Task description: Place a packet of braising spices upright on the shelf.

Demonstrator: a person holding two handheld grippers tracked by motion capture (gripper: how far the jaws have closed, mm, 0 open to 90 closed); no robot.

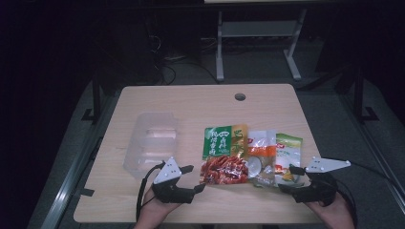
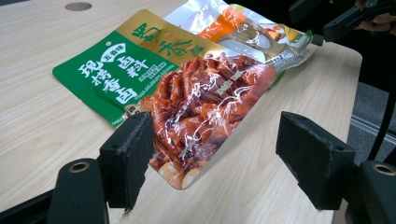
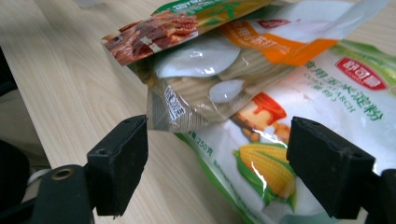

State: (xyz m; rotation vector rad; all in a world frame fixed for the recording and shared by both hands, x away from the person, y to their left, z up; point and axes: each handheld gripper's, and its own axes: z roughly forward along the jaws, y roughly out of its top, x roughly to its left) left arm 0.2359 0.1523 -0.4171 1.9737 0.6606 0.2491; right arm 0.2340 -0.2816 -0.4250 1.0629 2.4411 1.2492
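Note:
Three food packets lie overlapped on the wooden table (image 1: pixel 191 102): a green-and-red packet (image 1: pixel 223 155) (image 2: pixel 187 88) (image 3: pixel 159 28), a clear-and-orange packet (image 1: pixel 261 156) (image 2: pixel 243 32) (image 3: pixel 219 70) and a white-and-green corn starch packet (image 1: pixel 289 152) (image 3: pixel 317 121). My left gripper (image 1: pixel 195 177) (image 2: pixel 215 158) stands open just left of the red packet's near corner, which lies between its jaws untouched. My right gripper (image 1: pixel 290 178) (image 3: pixel 217 163) is open at the near edge of the corn starch packet, nothing pressed.
A clear plastic box (image 1: pixel 150 140) stands left of the packets. A round cable hole (image 1: pixel 239 97) (image 2: pixel 78 6) sits near the table's far edge. Dark floor, cables and a white desk frame (image 1: pixel 258 43) lie beyond the table.

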